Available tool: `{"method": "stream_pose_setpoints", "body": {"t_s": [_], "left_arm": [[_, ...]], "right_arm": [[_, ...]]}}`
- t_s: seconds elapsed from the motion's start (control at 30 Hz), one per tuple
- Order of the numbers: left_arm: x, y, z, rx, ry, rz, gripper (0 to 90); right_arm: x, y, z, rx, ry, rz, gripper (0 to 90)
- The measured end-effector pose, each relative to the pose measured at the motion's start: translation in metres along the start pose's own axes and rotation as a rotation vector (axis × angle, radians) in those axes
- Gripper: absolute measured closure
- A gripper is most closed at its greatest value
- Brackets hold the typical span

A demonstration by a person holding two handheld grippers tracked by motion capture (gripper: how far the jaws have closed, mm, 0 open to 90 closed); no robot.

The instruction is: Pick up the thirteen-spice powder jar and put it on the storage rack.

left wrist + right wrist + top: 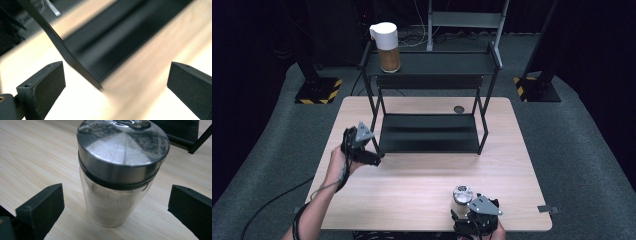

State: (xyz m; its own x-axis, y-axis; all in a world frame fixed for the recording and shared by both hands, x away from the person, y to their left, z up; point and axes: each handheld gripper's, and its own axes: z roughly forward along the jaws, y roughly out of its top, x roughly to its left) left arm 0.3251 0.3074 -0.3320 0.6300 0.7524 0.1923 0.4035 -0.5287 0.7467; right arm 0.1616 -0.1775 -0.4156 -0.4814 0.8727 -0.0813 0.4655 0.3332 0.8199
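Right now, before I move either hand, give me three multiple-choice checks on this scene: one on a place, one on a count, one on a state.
1. Where does the white-lidded jar stand?
A. on the rack's top shelf
B. on the rack's lower shelf
C. on the table beside the rack

2. How many shelves does the black rack have?
A. one
B. two
C. four

3. How does the right gripper stand to the steel-lidded jar?
A. shut on it
B. open, with the jar between its jaws
C. shut and away from it

Answers:
1 A, it stands at the left end of the top shelf.
2 B, one shelf sits above the other.
3 B, a gap shows between each pad and the glass.
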Motion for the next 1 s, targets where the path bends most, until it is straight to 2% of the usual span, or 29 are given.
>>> {"method": "stream_pose_setpoints", "body": {"t_s": [0.07,0.1,0.17,0.27,0.33,0.4,0.67,0.77,0.87,1.0], "left_arm": [[-0.008,-0.02,0.006,0.012,0.004,-0.026,1.1],[-0.011,-0.031,0.009,0.002,0.012,-0.04,1.2],[-0.016,-0.05,0.015,-0.009,0.029,-0.09,1.9],[-0.017,-0.068,0.02,-0.007,0.031,-0.166,1.7],[-0.017,-0.074,0.023,0.002,0.03,-0.196,1.4],[-0.022,-0.076,0.026,0.024,0.038,-0.187,1.4],[-0.024,-0.087,0.036,0.06,0.002,-0.231,1.1],[-0.028,-0.091,0.04,0.077,0.001,-0.229,1.0],[-0.03,-0.097,0.042,0.071,-0.011,-0.252,0.9],[-0.031,-0.096,0.042,0.075,-0.013,-0.256,0.9]], "right_arm": [[0.0,-0.001,0.001,0.0,0.0,-0.001,0.0],[0.0,-0.001,0.001,0.002,0.0,0.0,0.0],[0.0,-0.001,0.002,0.005,0.001,0.0,0.0],[0.001,0.0,0.002,0.01,0.002,-0.008,0.0],[0.001,0.001,0.003,0.013,0.001,-0.005,0.0],[0.001,0.001,0.002,0.014,-0.001,-0.005,0.0],[0.001,0.003,0.003,0.022,-0.004,-0.005,0.0],[0.001,0.003,0.004,0.02,-0.005,-0.006,0.0],[0.001,0.003,0.004,0.022,-0.006,-0.005,0.0],[0.001,0.003,0.004,0.03,-0.007,-0.002,0.0]]}}
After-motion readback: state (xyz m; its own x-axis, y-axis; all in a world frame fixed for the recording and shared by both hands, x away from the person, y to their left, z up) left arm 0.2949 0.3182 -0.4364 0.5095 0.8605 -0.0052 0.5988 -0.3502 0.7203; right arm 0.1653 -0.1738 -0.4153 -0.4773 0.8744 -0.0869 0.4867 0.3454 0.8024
